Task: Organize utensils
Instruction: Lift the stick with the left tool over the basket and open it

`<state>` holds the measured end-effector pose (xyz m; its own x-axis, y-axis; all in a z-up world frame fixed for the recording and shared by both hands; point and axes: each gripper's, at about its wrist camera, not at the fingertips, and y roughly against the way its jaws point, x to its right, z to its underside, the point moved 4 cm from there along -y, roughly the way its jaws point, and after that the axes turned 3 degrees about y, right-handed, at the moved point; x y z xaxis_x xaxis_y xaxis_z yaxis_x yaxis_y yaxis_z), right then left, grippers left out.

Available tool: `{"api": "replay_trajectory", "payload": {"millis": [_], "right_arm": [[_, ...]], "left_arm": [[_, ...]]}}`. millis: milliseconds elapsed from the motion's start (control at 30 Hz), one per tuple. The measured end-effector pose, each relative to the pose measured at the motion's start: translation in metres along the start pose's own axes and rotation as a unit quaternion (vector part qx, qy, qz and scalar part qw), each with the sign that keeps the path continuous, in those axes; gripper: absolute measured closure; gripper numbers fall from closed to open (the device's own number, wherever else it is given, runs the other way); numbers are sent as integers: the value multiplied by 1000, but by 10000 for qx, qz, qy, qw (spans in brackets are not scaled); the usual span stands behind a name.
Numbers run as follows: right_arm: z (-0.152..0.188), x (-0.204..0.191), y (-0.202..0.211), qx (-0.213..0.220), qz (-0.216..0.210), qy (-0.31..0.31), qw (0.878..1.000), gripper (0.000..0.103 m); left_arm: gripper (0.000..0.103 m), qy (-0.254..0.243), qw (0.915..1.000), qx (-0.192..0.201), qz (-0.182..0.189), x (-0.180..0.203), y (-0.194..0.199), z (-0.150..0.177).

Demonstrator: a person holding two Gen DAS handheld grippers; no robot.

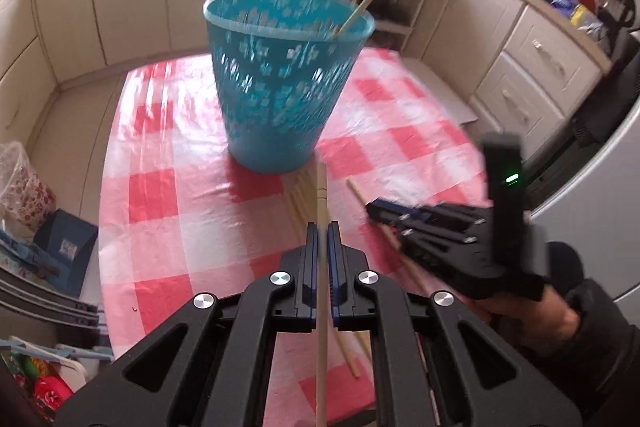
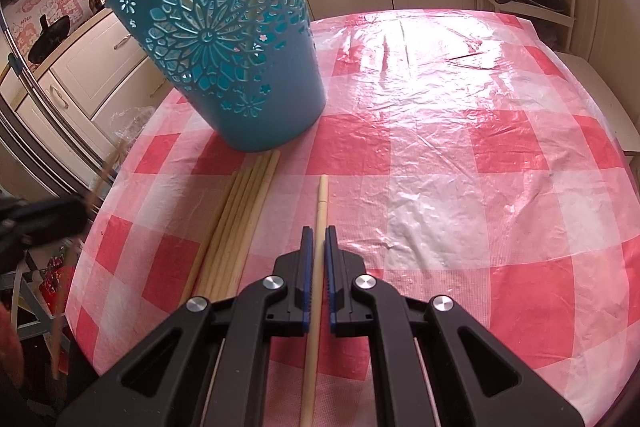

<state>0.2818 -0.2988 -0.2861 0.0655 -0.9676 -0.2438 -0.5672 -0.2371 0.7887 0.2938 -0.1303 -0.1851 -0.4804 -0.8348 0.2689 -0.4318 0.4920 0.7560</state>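
The right gripper (image 2: 319, 229) has its blue-padded jaws closed on a single pale chopstick (image 2: 321, 203), whose tip reaches past the fingers over the red-and-white checked tablecloth (image 2: 460, 167). Just to its left a bundle of loose chopsticks (image 2: 240, 219) lies flat on the cloth, their far ends close to the foot of a teal cut-out basket (image 2: 240, 67). At the left edge the other gripper (image 2: 40, 223) shows dark and blurred, with a blurred stick beside it.
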Motion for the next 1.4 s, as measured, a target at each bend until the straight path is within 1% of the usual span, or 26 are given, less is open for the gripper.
{"api": "replay_trajectory", "payload": {"millis": [33, 100, 167, 200, 267, 333, 400, 433, 467, 533, 567, 600, 733, 833, 1000, 1200, 1233, 1267, 1300, 1333, 1367, 1400], "right_arm": [[0, 1, 0, 0, -5, -17, 10000, 96], [0, 1, 1, 3, 4, -29, 10000, 96], [0, 1, 1, 9, 19, -21, 10000, 96], [0, 1, 1, 14, 20, -22, 10000, 96], [0, 1, 1, 23, 17, -24, 10000, 96], [0, 2, 1, 32, 19, -17, 10000, 96], [0, 2, 1, 51, 23, -2, 10000, 96], [0, 2, 1, 61, 26, 12, 10000, 96], [1, 2, 1, 72, 31, 24, 10000, 96], [1, 1, 1, 82, 30, 29, 10000, 96], [1, 1, 0, 86, 18, 17, 10000, 96], [1, 1, 0, 88, 1, 0, 10000, 96], [0, 3, 0, 94, -51, -39, 9999, 96], [0, 4, 0, 92, -88, -62, 9999, 96], [-1, 5, 0, 86, -132, -88, 9998, 96], [-1, 6, 0, 79, -153, -90, 9998, 96], [-1, 6, 0, 81, -150, -92, 9998, 96], [-1, 6, 0, 80, -145, -84, 9998, 96], [-1, 5, 0, 79, -140, -73, 9998, 96], [-1, 5, 0, 79, -140, -66, 9998, 96], [-1, 5, 0, 80, -143, -61, 9998, 96], [-1, 5, 0, 80, -153, -59, 9998, 95]], "left_arm": [[98, -14, 9996, 256, 112, 4, 18, -11], [98, -37, 9966, 792, 205, 9, 50, -36], [98, 11, 9898, 1409, 190, 12, 78, -65], [98, 59, 9848, 1734, 118, 13, 85, -82], [98, 192, 9718, 2345, -126, 13, 98, -109], [98, 384, 9557, 2903, -295, 12, 103, -133], [98, 484, 9402, 3336, -488, 12, 102, -153], [98, 526, 9323, 3532, -569, 11, 99, -161], [98, 564, 9252, 3677, -745, 10, 93, -169], [98, 649, 9162, 3840, -947, 7, 82, -182], [98, 709, 9141, 3867, -997, 5, 76, -187], [98, 768, 9126, 3879, -1040, 2, 68, -190], [98, 935, 9113, 3838, -1158, -8, 35, -195], [98, 953, 9148, 3726, -1233, -11, 14, -192], [98, 859, 9171, 3595, -1493, -18, -9, -174], [97, 742, 9333, 3147, -1560, -25, -26, -153], [94, 708, 9346, 3111, -1574, -25, -25, -149], [86, 673, 9360, 3070, -1586, -25, -24, -146], [81, 653, 9369, 3034, -1606, -26, -22, -142], [70, 652, 9369, 3020, -1636, -27, -18, -139], [62, 664, 9360, 3026, -1672, -28, -14, -135], [59, 685, 9348, 3043, -1701, -29, -8, -131]]}}
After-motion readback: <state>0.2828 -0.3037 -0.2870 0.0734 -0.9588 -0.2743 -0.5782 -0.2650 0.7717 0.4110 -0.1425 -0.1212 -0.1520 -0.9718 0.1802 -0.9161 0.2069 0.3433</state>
